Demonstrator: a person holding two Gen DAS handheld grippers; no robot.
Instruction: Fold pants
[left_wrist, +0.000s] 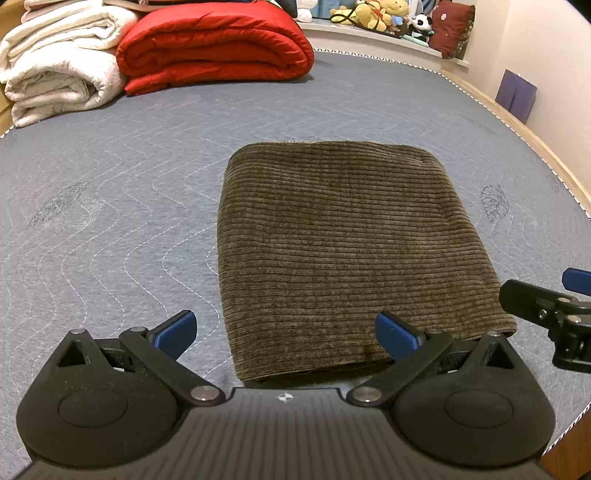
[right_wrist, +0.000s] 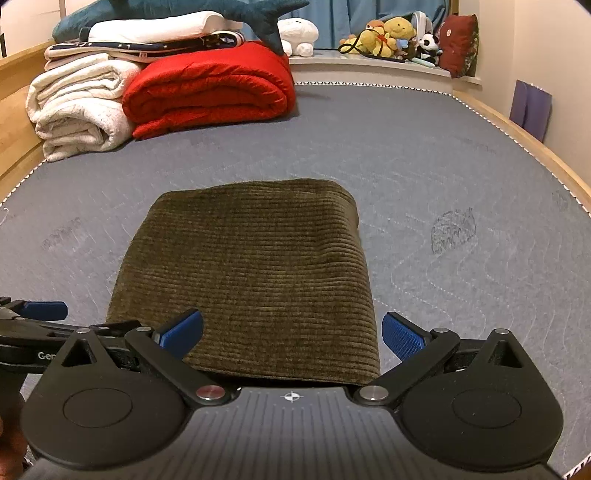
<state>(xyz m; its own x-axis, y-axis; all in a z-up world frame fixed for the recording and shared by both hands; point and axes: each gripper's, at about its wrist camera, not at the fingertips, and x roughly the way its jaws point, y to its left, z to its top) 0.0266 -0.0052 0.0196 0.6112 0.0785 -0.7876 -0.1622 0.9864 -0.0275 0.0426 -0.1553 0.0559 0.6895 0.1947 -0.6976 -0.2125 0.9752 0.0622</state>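
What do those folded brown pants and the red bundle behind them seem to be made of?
The pants look like corduroy or a similar ribbed, soft cloth: olive-brown, matte, with fine parallel ridges running across. The red bundle looks like a padded quilt with a smooth woven shell, probably synthetic or cotton: puffy rolled layers and stitched seams. Neither fibre can be told for certain.

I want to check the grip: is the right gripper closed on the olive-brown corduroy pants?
No, the right gripper is open, its blue pads apart above the near edge of the folded olive-brown corduroy pants.
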